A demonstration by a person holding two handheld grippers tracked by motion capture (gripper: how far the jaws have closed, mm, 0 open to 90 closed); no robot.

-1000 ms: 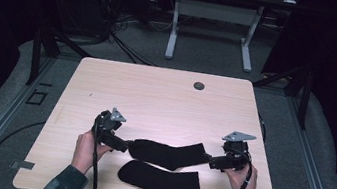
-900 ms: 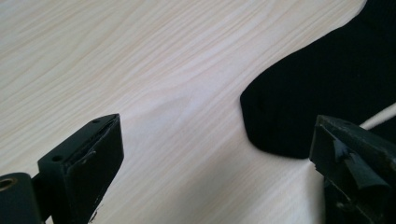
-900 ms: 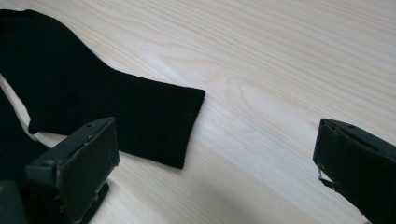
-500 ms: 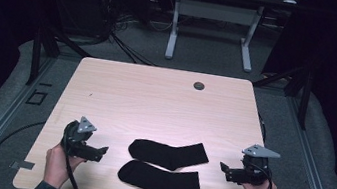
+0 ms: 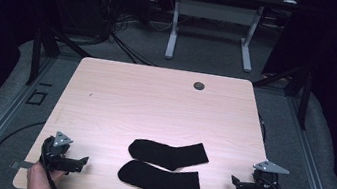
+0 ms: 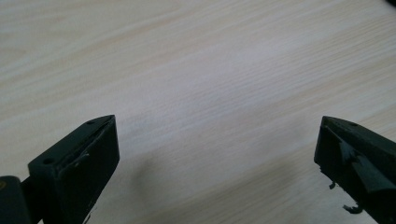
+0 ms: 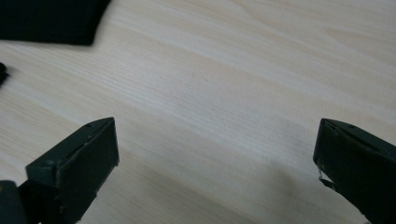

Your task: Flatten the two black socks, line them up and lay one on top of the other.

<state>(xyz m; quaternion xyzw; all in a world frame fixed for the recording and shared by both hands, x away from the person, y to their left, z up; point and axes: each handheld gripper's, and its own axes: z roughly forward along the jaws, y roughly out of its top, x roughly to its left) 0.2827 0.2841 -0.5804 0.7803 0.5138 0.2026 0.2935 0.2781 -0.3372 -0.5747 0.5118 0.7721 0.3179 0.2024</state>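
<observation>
Two black socks lie flat side by side near the table's front middle: the far sock (image 5: pixel 169 154) and the near sock (image 5: pixel 160 179). My left gripper (image 5: pixel 81 162) rests at the front left corner, pointing right toward them, open with bare wood between its jaws (image 6: pixel 215 154). At the front right edge my right gripper (image 5: pixel 235 181) points left, open as well, nothing between its jaws (image 7: pixel 215 154). A corner of a black sock (image 7: pixel 49 21) shows at the upper left of the right gripper view.
The light wooden table (image 5: pixel 155 102) has a small dark round grommet (image 5: pixel 199 85) near its far edge. Beyond it stand a second table's white legs (image 5: pixel 173 34) and cables on the grey floor. Metal rails run along both sides.
Both grippers let go of the far sock and drew apart, the left to the front left corner, the right to the front right edge. Both socks now lie free.
</observation>
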